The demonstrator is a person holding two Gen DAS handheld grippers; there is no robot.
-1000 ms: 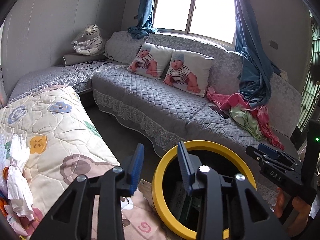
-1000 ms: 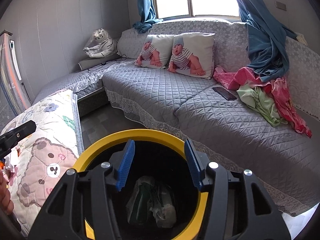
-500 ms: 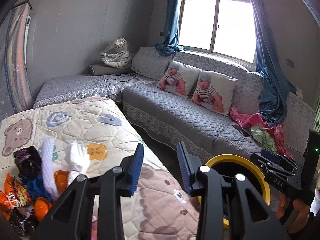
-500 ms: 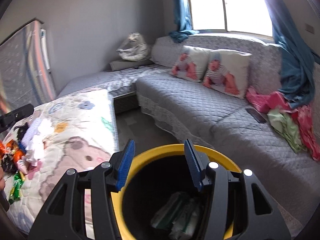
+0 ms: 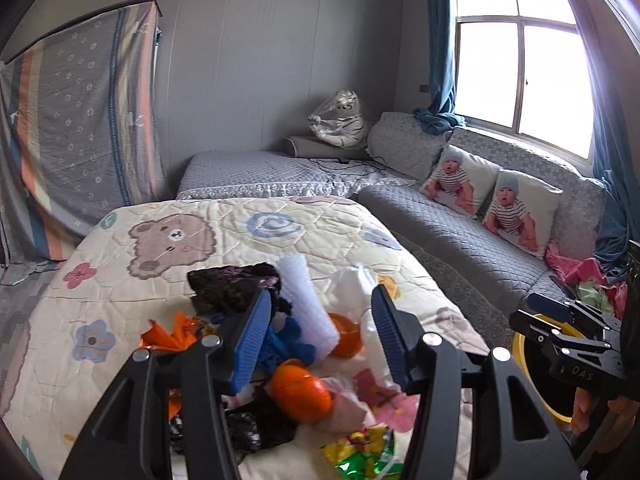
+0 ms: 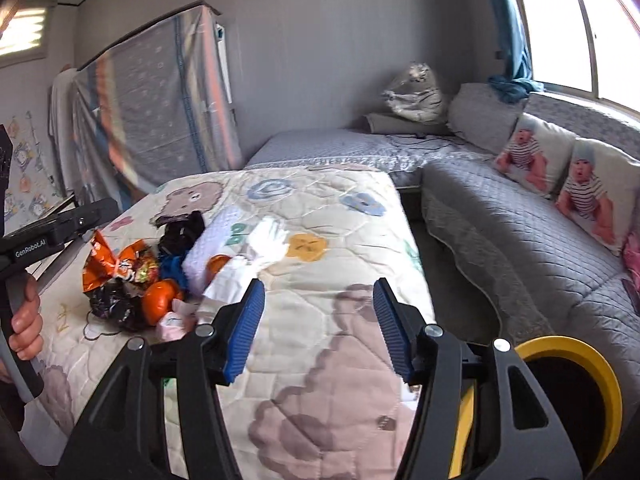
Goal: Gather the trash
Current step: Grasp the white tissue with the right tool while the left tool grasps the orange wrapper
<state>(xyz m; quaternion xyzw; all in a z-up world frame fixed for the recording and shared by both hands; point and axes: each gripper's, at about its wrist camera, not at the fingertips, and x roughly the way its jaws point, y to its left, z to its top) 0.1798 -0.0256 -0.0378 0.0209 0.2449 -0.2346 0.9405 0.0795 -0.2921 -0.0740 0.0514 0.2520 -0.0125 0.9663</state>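
Trash pile (image 5: 280,344) partly hidden behind empty left gripper (image 5: 320,336); right gripper (image 6: 320,324) gapes empty.

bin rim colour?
Yellow rim around a black inside; clearest in the right wrist view.

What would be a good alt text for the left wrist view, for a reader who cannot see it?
The open left tongs point at a heap of trash, with orange wrappers, white foam and dark bags, lying on a cartoon bear quilt. Nothing is between the blue pads. At right, the right tongs hover before a yellow-rimmed bin, beside a grey sofa.
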